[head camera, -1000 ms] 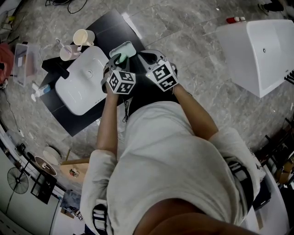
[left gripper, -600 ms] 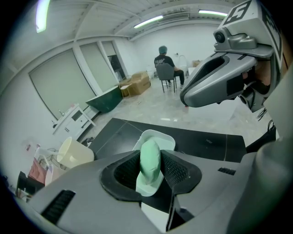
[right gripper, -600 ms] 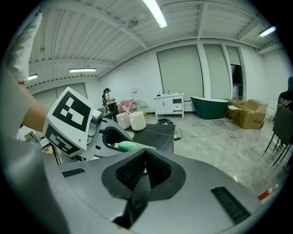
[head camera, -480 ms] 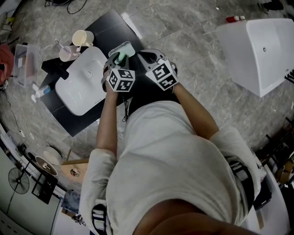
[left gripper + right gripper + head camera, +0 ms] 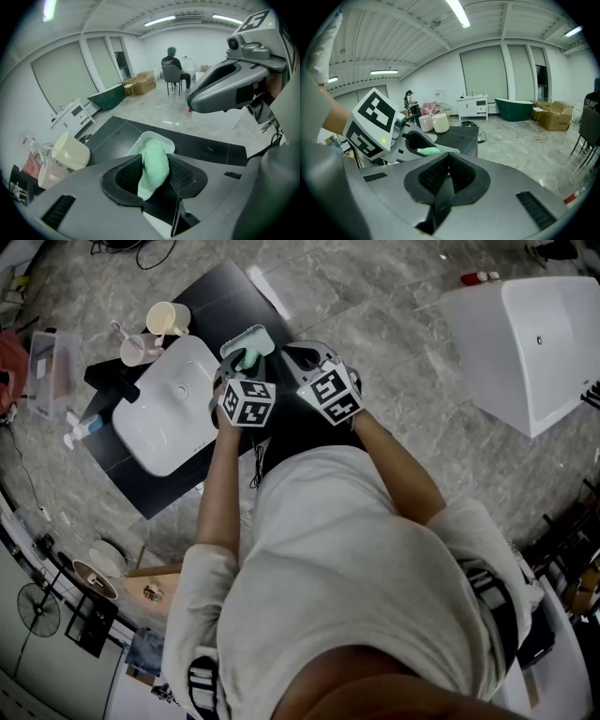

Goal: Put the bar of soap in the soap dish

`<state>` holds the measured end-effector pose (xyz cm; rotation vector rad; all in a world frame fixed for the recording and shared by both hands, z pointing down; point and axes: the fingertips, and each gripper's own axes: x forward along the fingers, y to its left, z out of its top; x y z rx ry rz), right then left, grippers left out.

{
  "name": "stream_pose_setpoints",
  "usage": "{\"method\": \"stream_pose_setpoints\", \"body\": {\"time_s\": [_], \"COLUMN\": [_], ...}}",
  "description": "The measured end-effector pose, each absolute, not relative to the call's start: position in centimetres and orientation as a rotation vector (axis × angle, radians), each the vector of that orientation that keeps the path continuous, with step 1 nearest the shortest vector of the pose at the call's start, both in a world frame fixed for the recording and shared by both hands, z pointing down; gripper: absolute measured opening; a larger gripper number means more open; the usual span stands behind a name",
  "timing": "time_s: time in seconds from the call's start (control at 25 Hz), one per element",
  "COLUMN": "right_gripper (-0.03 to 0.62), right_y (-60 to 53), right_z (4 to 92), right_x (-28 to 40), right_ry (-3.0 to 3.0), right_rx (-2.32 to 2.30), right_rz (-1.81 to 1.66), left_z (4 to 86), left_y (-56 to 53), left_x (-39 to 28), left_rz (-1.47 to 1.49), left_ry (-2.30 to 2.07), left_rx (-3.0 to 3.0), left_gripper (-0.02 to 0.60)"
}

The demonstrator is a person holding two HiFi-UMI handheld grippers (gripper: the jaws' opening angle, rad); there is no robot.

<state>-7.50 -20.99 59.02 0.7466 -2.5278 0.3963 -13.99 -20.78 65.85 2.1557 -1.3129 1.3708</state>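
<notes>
The step in hand looks like the release itself. At the left of the black table (image 5: 206, 145) stands a cream plastic cup (image 5: 70, 152) beside a white ceramic sink basin (image 5: 169, 404), and just to their right lies the white rounded-rectangular soap dish (image 5: 165, 140), which is the target. The left claw (image 5: 155, 157) hangs over the near end of that dish with the pale green oval bar of soap (image 5: 152, 173) standing on edge between its pads. The jaws are opening, though both ribbed pads appear to touch the bar's faces, so the soap is not yet down. Its far end overlaps the dish, while its near end shows over bare table. Whether any part of it touches the dish cannot be told. As a judgement, the next move calls for letting the jaws spread until the bar drops free. The claw must be kept centred over the dish so that the near end does not land on the rim and tip out, and it should then be lifted straight away. In the head view the person's left forearm reaches forward from the body with its claw pitched steeply downward onto the dish. To the right, the right claw (image 5: 448, 164) is held just beside it at a shallower tilt, its pads pressed together on nothing, with the right arm extended alongside and taking no part.
</notes>
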Motion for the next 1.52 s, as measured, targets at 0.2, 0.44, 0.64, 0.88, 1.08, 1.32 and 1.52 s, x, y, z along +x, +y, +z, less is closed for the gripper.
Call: {"method": "stream_pose_setpoints", "body": {"time_s": [0.2,0.44,0.64,0.88,1.08,1.32,1.52], "right_gripper": [-0.006,-0.006,-0.006,-0.006,-0.006,-0.006,-0.006], "right_y": [-20.9,-21.0,-20.9,-21.1,-21.2,-21.2,-21.9], "right_z": [59.0,59.2,59.4,59.3,59.4,59.4,59.8], "right_x": [-7.1,-6.6,-6.3,-6.2,-6.6,-7.1,-6.4], "right_ry": [-2.524,-2.519,-2.517,-2.519,-2.522,-2.53,-2.517], "right_rx": [0.754,0.772,0.777,0.775,0.764,0.751,0.778], "right_rz": [0.403,0.414,0.421,0.423,0.426,0.428,0.444], "left_z": [65.8,65.9,66.1,65.8,65.5,65.9,66.4], "left_y": [-20.9,-21.6,-22.0,-22.3,-22.1,-22.2,-23.1], "left_x": [-13.7,-13.8,-13.6,-13.9,-15.1,-15.6,-15.3], "left_rz": [1.353,1.315,1.331,1.313,1.366,1.482,1.455], "left_ry": [-1.321,-1.339,-1.341,-1.377,-1.402,-1.422,-1.445], "left_rx": [2.132,2.088,2.089,2.083,2.075,2.049,2.028], "left_gripper": [0.161,0.164,0.173,0.175,0.149,0.147,0.153]}}
